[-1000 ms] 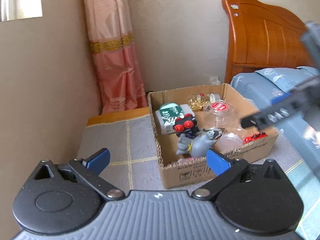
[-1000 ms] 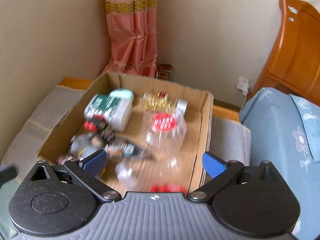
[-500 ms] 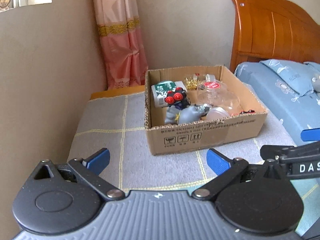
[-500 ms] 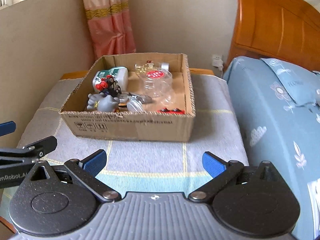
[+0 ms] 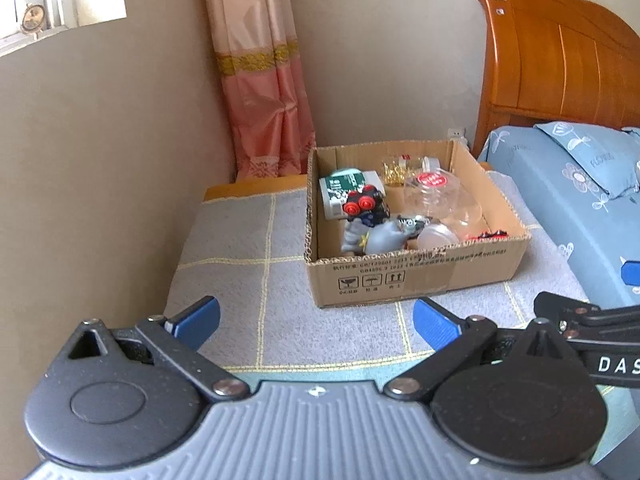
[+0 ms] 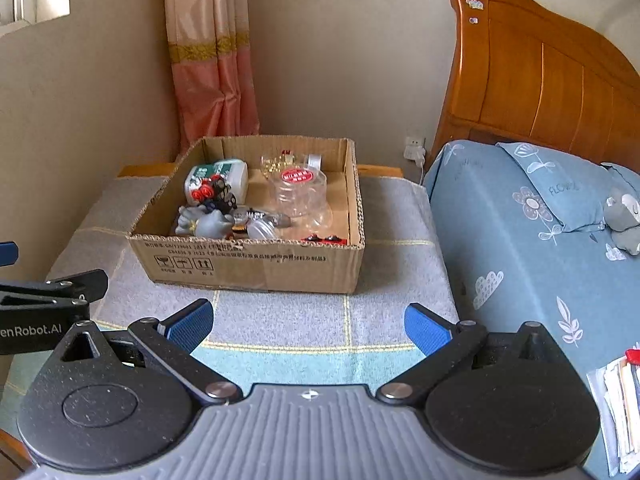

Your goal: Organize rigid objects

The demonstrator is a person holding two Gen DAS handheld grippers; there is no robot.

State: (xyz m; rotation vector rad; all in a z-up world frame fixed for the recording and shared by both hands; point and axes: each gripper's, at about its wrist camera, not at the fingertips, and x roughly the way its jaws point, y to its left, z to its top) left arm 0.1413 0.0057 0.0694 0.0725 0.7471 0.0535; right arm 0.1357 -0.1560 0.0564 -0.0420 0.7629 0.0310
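Note:
An open cardboard box [image 5: 416, 276] [image 6: 256, 266] stands on a grey checked cloth. Inside lie a grey figurine [image 5: 376, 236] [image 6: 204, 222], a toy with red wheels [image 5: 362, 204] [image 6: 210, 192], a green-and-white container [image 5: 344, 188] [image 6: 218, 172], a clear jar with a red label [image 5: 434, 188] [image 6: 298, 188] and a jar of gold pieces [image 5: 394, 168]. My left gripper [image 5: 316, 318] is open and empty, well short of the box. My right gripper [image 6: 308, 322] is open and empty, also in front of the box.
The cloth-covered table [image 5: 248, 240] meets a beige wall on the left. A bed with a blue sheet [image 6: 520, 240] and wooden headboard [image 6: 540, 80] lies to the right. A pink curtain [image 5: 260, 80] hangs behind. Papers [image 6: 620, 400] lie at the lower right.
Both grippers have pulled back from over the box to a spot in front of it. The box and its contents now look farther away. Both stay open.

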